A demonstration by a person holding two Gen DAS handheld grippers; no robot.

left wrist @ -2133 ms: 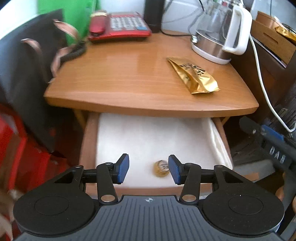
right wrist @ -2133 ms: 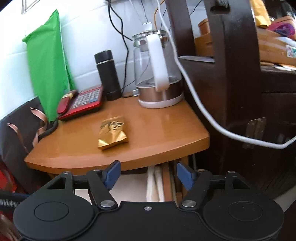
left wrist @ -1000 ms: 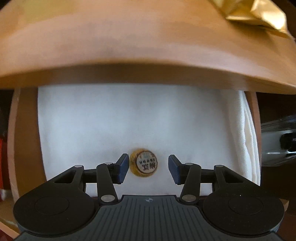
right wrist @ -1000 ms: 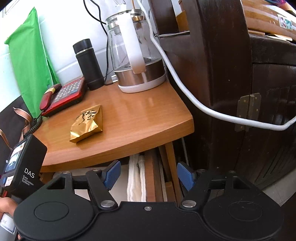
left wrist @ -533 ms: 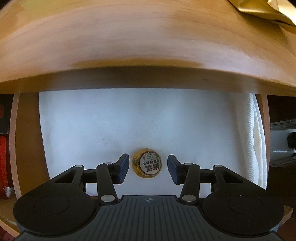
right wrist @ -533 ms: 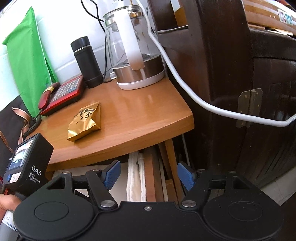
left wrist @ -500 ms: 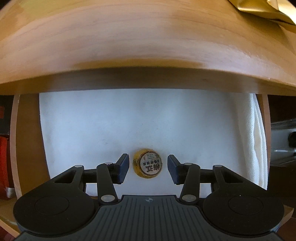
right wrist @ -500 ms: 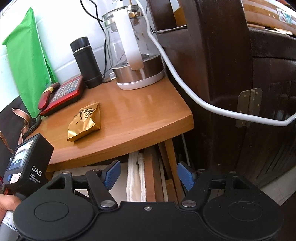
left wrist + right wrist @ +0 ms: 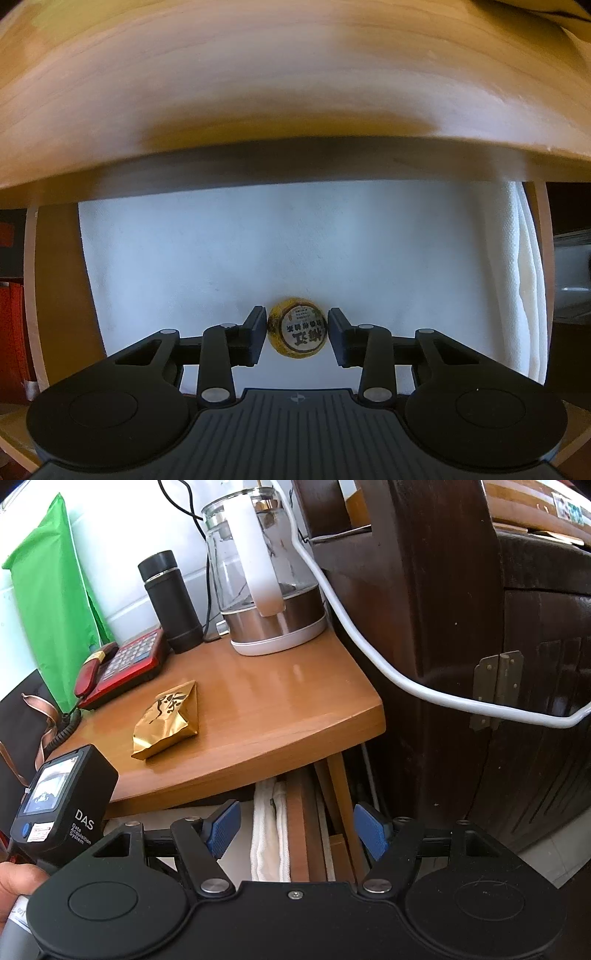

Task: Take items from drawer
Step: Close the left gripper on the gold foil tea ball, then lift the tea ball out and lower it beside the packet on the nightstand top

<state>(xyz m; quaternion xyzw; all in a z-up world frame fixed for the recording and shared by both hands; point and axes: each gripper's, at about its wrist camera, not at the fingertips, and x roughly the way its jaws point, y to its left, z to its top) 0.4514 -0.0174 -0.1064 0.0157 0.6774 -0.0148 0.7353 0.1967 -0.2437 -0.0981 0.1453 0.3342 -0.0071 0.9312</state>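
The left wrist view looks straight down into the open drawer, which is lined with a white cloth. A small round gold-wrapped item with a printed label lies on the cloth near the drawer's front, between the jaws of the left gripper. The jaws are closing; narrow gaps remain on both sides, so the pads do not yet press on the item. The bench edge fills the upper half of this view.

The right wrist view alone shows the bench top: a gold packet, a red telephone, a black flask and a glass kettle. The right gripper hangs beside the bench corner, jaws open and empty. The round item is hidden in this view; only the cloth's folded edge shows.
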